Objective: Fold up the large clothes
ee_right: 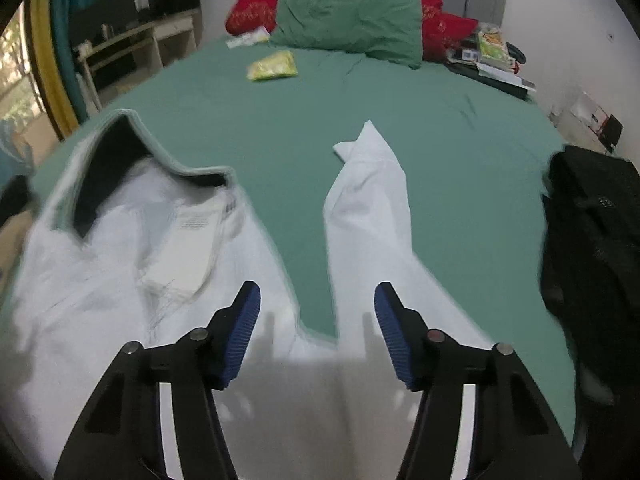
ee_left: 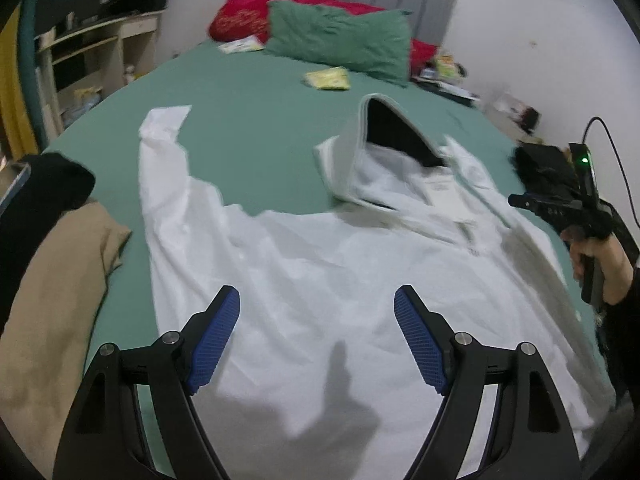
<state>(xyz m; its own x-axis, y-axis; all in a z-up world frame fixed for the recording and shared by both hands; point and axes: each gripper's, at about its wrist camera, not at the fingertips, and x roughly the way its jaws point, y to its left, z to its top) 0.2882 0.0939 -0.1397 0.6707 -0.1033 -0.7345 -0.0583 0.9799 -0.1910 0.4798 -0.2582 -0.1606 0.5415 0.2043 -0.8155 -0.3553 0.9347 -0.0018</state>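
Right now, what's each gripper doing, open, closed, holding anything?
Left gripper: open, empty, above the white hooded garment.
Right gripper: open, empty.

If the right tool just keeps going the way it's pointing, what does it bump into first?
Probably the white hooded garment spread on the green bedsheet. The right tool is open, holds nothing, and points down where the sleeve joins the body. Depth is hard to judge, so it might meet the sheet in the gap instead.
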